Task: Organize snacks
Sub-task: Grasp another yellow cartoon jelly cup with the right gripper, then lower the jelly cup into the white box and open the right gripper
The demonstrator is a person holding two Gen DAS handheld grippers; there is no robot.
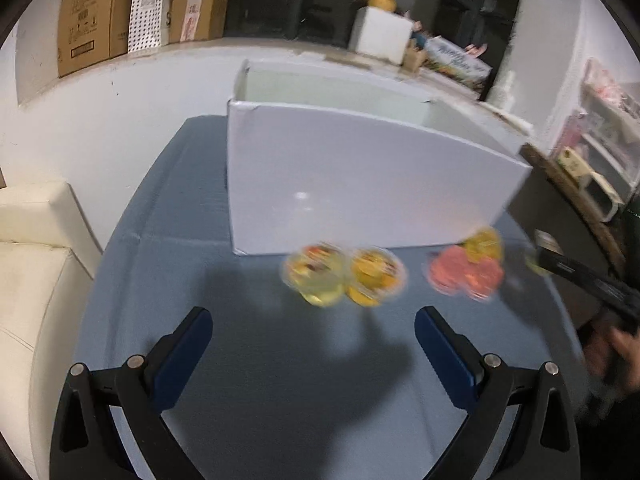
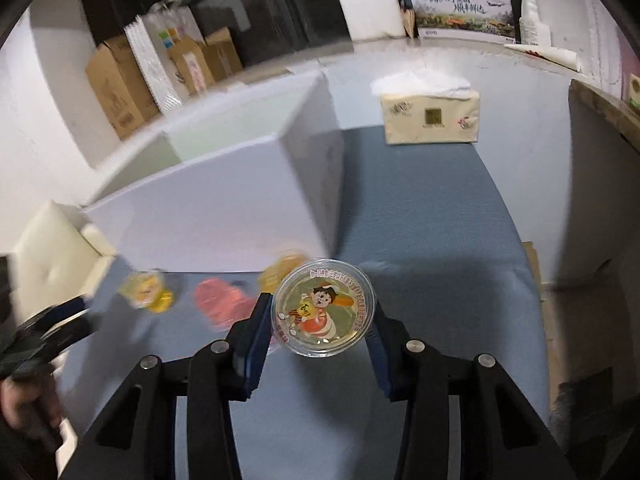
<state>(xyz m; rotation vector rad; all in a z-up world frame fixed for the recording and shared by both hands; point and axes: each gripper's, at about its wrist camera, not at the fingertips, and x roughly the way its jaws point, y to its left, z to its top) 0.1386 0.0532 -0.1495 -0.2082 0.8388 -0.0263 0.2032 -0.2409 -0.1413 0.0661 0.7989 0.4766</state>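
On the far left, the left tool (image 1: 313,330) is hanging over the blue desk (image 1: 180,216) with its fingers spread wide and nothing between them. Ahead of it the white box (image 1: 360,184) is standing open-topped, and the little of its inside that is showing from here is looking bare. Along the box's near wall the snacks are sitting in a blurred row: a yellow jelly cup (image 1: 314,274) touching an orange-yellow cup (image 1: 376,276), then, after a gap, a pink cluster (image 1: 464,276) with a yellow cup (image 1: 484,244) seemingly resting against it, though the smear is making that hard to judge. Bare cloth is lying open between the left tool and the cups. Moving right, the right tool (image 2: 322,318) is pinching a round clear jelly cup (image 2: 324,308) by its rim, cartoon lid facing the camera, raised just off the box's right corner. Beyond, the desk is running clear to a tissue pack (image 2: 430,114) at its far edge.
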